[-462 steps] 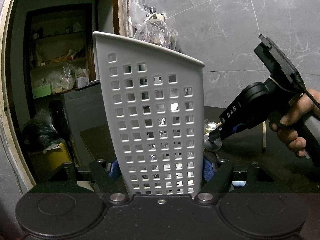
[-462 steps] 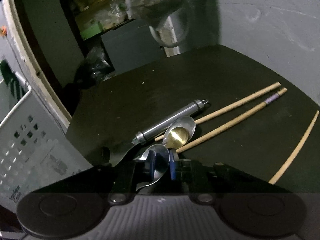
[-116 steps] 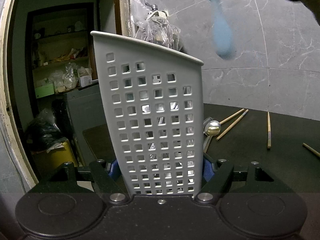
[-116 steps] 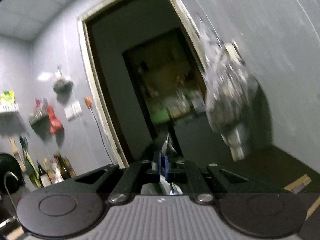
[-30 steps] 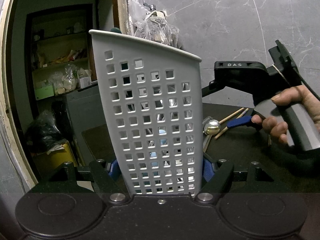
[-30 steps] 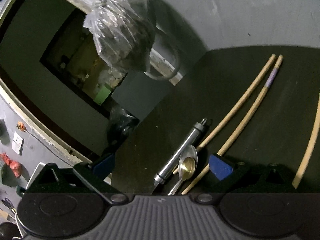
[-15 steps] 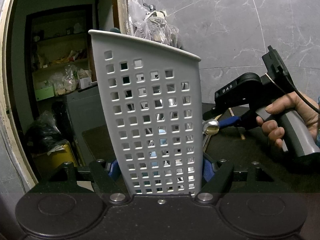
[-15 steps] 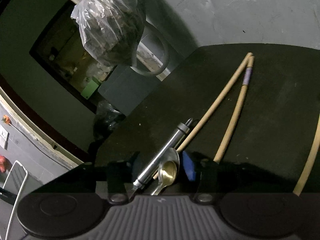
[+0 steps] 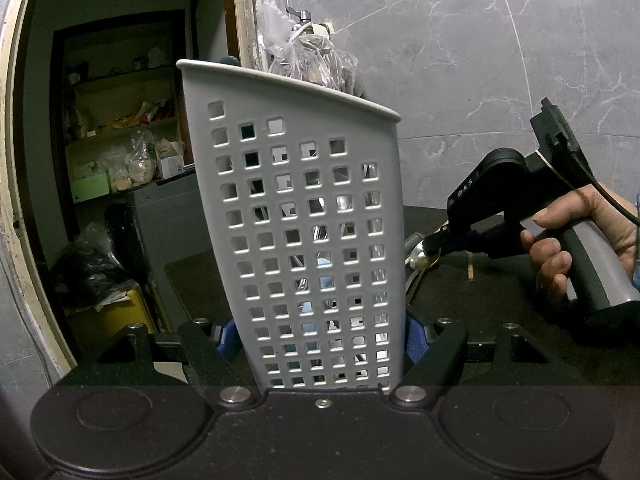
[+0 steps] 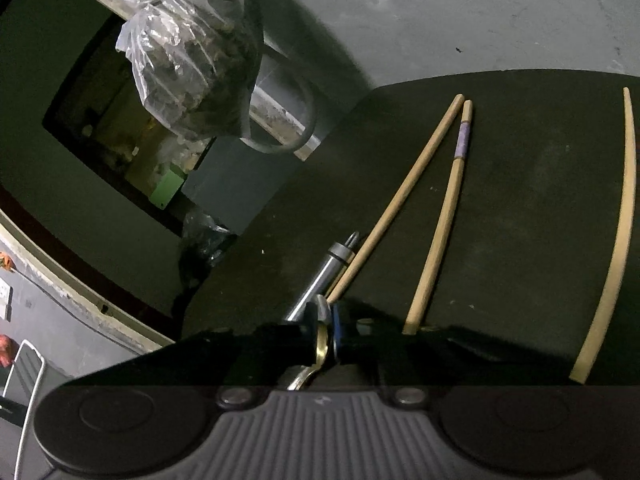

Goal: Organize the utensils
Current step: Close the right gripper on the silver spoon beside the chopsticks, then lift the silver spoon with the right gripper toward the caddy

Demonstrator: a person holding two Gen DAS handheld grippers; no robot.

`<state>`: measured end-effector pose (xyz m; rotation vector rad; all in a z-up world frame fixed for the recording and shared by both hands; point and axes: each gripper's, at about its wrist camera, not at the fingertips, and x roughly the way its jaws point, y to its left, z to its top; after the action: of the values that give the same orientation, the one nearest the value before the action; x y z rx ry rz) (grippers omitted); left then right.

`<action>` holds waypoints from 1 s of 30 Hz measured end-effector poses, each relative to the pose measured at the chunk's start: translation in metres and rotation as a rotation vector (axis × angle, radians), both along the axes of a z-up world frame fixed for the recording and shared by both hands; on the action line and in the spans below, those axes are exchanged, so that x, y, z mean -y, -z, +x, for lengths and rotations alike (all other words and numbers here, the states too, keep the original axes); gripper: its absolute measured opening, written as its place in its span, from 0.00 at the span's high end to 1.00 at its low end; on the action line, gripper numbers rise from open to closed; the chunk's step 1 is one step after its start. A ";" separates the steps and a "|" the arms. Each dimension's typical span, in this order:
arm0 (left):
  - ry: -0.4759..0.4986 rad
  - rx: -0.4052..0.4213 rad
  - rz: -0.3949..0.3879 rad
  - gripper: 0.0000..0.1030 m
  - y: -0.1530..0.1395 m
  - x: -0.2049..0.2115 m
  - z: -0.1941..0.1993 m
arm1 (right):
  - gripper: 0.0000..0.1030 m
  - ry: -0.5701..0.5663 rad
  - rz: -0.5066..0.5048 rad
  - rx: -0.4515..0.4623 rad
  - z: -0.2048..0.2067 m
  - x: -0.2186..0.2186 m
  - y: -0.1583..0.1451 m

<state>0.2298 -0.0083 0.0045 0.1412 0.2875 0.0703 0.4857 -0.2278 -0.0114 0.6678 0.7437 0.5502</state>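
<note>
The dark table (image 10: 520,200) runs back to a grey marble wall (image 9: 460,60). On it, my left gripper (image 9: 320,336) is clamped on the foot of the grey perforated utensil holder (image 9: 296,208), blue pads pressed to both its sides. The holder stands upright with its long axis vertical, rim slanting down to the right; through its square holes I make out bits of metal and something pale blue, but not what they are.

A clear plastic bag (image 10: 192,60) hangs at the doorway behind; its contents are too murky to name.

Three wooden chopsticks lie flat: a pair (image 10: 408,192) meeting at their far tips and spreading towards me, and a single one (image 10: 620,240) well apart to the right, its near end cut off by my gripper body.

A steel cylindrical handle (image 10: 320,280) lies just beside the left chopstick, pointing away and to the right; its near end is hidden.

My right gripper (image 10: 326,336) is closing on a metal spoon (image 10: 320,344), which sits between the pads. From the left wrist view the bowl (image 9: 426,258) pokes out towards the holder. Most of its handle is hidden, so its direction is unclear.
</note>
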 end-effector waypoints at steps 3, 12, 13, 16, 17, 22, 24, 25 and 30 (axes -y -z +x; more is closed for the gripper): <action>0.000 0.001 0.000 0.25 0.000 0.000 0.000 | 0.93 0.012 0.000 0.002 -0.001 0.002 -0.001; 0.000 0.001 0.000 0.25 0.001 0.000 0.000 | 0.95 0.045 -0.087 0.044 -0.014 0.008 -0.016; -0.001 0.001 0.000 0.25 0.001 0.000 0.000 | 0.95 0.054 -0.110 0.055 -0.017 0.008 -0.019; -0.003 0.000 0.005 0.25 0.001 0.001 0.000 | 0.98 0.091 -0.180 0.124 -0.026 0.007 -0.030; -0.003 0.001 0.006 0.25 0.001 0.001 -0.001 | 0.99 0.097 -0.201 0.147 -0.029 0.006 -0.033; -0.002 0.001 0.006 0.25 0.001 0.001 -0.001 | 0.94 0.068 -0.196 0.135 -0.027 0.007 -0.031; -0.002 0.001 0.006 0.25 0.001 0.001 -0.001 | 0.90 0.066 -0.160 0.109 -0.024 0.010 -0.027; -0.002 0.001 0.005 0.25 0.001 0.001 -0.001 | 0.87 0.064 -0.150 0.106 -0.023 0.011 -0.026; -0.002 0.001 0.007 0.25 0.002 0.002 -0.001 | 0.70 0.047 -0.142 0.105 -0.020 0.007 -0.023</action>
<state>0.2292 -0.0104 0.0029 0.1476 0.2869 0.0735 0.4657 -0.2348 0.0117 0.5190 0.6599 0.4805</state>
